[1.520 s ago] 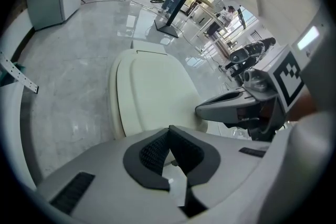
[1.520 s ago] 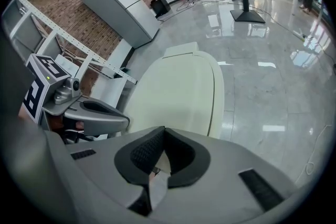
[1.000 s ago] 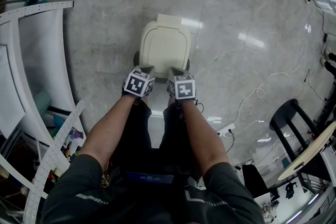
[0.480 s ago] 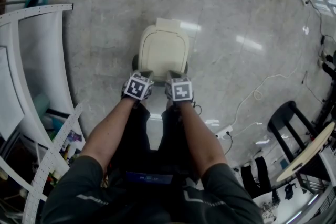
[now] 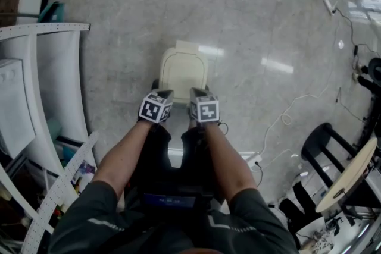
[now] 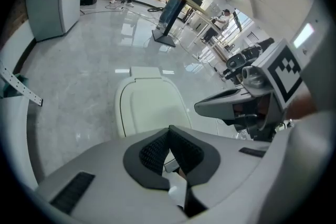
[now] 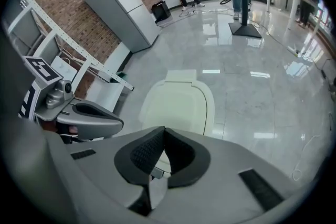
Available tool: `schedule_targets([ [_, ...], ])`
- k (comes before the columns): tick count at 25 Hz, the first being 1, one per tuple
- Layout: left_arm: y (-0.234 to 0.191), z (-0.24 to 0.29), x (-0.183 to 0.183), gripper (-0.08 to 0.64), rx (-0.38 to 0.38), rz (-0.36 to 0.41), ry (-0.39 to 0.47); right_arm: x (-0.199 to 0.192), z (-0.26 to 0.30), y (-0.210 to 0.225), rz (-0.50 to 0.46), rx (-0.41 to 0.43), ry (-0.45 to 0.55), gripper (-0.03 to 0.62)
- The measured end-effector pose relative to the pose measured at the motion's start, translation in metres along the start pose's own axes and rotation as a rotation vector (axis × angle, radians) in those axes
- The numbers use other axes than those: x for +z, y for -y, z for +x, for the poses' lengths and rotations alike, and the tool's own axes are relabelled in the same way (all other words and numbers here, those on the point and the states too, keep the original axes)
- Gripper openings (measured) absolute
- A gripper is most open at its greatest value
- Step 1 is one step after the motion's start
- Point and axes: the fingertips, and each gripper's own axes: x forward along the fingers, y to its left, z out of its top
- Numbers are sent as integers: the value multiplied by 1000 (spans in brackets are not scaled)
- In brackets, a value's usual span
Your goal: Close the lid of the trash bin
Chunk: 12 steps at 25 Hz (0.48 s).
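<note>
My left gripper [image 5: 164,94] and right gripper [image 5: 200,92] hover side by side, jaws pinched together on nothing; the trash bin [image 5: 183,71] stands just beyond them on the glossy marbled floor [image 5: 268,21]; its smooth cream plastic lid [image 6: 149,107], a rounded rectangle, looks flat down already; I'd only press gently near its near lip.

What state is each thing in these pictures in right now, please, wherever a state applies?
trash bin lid: down, lying flat over the bin, closed.
left gripper: jaws together, nothing between them, by the lid's near edge.
right gripper: jaws together, nothing between them, by the lid's near edge.
</note>
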Motion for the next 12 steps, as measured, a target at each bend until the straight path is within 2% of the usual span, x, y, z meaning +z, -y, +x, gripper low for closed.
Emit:
schedule_targets([
  [2,8,-17,15,-8,-4,-5,34,18,-18,-3,-15,3,57,11],
  [5,10,-40,63,-8,4,36,122,62,-44,-4,-39,13,155,11],
  [9,25,-75,109,-8,-4,82,227,102,-91,-2,-22,1,272,11],
  [12,39,-106,137,-8,-8,104,304,128,-128,-11,-45,19,352,11],
])
